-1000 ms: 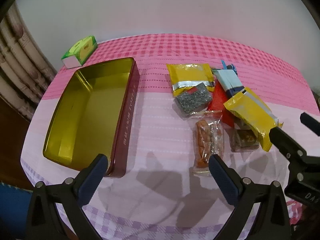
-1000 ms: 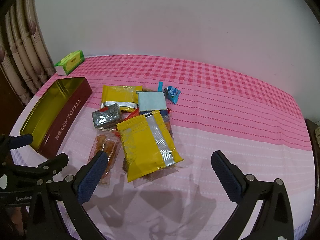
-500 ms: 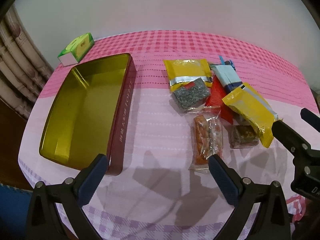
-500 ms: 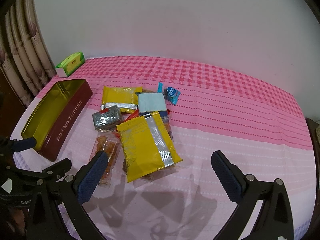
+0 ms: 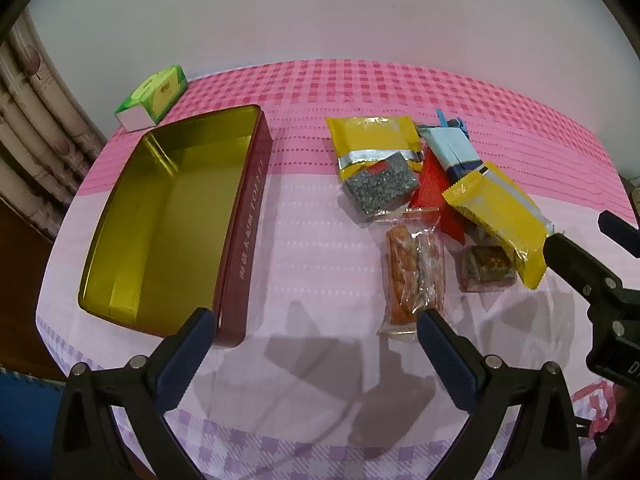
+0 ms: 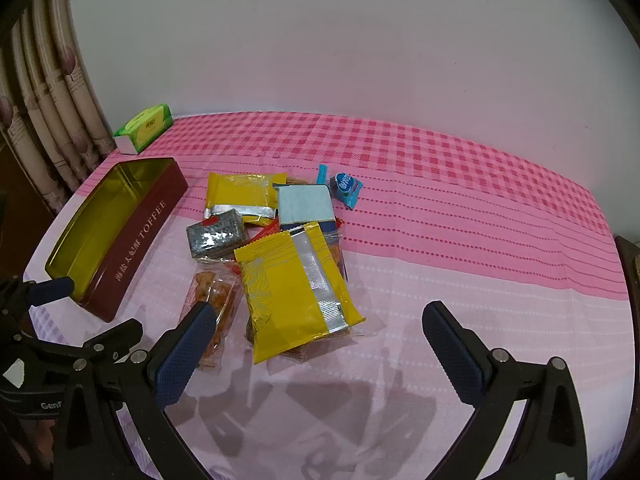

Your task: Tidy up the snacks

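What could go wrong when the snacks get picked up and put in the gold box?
The snacks lie in an overlapping heap, so grabbing the big yellow packet might drag the orange snack bag or the brown one underneath along with it. The small blue candy sits apart at the back and may be forgotten. The tin is light-looking and open; the left tool, now open just beside it, might bump it aside.

This looks like a room in a home: a counter under a pink checked cloth [image 6: 440, 184] stands against a plain white wall [image 6: 340, 40], patterned curtains [image 6: 48, 92] hang at the left, and a green tissue box [image 6: 144, 128] sits near the corner.
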`<state>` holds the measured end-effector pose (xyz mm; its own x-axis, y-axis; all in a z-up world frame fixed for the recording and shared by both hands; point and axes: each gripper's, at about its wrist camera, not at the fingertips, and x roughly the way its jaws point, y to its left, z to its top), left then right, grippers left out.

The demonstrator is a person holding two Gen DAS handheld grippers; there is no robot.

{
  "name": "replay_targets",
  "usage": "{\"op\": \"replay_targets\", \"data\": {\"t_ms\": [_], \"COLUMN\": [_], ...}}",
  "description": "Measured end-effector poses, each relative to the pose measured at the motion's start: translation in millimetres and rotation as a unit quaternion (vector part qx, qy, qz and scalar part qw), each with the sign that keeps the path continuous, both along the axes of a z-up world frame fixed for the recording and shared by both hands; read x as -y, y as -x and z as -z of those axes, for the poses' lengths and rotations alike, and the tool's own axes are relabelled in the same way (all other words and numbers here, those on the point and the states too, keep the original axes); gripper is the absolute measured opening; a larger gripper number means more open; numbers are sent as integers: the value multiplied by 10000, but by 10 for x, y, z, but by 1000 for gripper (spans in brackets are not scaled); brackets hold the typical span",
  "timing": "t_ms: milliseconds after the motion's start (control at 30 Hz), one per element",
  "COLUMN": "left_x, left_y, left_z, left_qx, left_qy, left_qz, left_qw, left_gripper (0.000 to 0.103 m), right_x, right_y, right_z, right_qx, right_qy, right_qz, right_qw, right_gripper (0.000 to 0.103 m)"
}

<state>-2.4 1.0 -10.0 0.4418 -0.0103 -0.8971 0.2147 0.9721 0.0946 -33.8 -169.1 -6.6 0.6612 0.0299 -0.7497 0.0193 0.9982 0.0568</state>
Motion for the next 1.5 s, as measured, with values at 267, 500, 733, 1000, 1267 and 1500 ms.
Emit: {"op": "replay_targets", "data": {"t_ms": [267, 500, 733, 1000, 1267, 1500], "left_x": [13, 3, 1, 2, -3, -5], "left_y": [17, 21, 5, -5, -8, 0], "left_z": [1, 10, 24, 43, 62, 83], "left_qx": [8, -20, -48, -62, -63, -85], "left_qy": [-118, -145, -138, -110, -107, -85], "left_qz": [15, -17, -19, -30, -28, -45], "left_qw": [9999, 9999, 9999, 9999, 9999, 9999], "left_gripper": [103, 102, 102, 103, 102, 102], "right_x": [6, -6, -20, -35, -66, -89], "right_y": [-5, 3, 12, 6, -2, -7], "right_z": [0, 8, 7, 13, 14, 12], "right_qx": [-11, 11, 4, -5, 5, 7], "right_qy": [-25, -14, -24, -10, 11, 52], "right_qz": [-41, -50, -82, -120, -191, -267], "right_qw": [10000, 10000, 10000, 9999, 9998, 9996], "right_gripper": [103, 103, 103, 103, 103, 103]}}
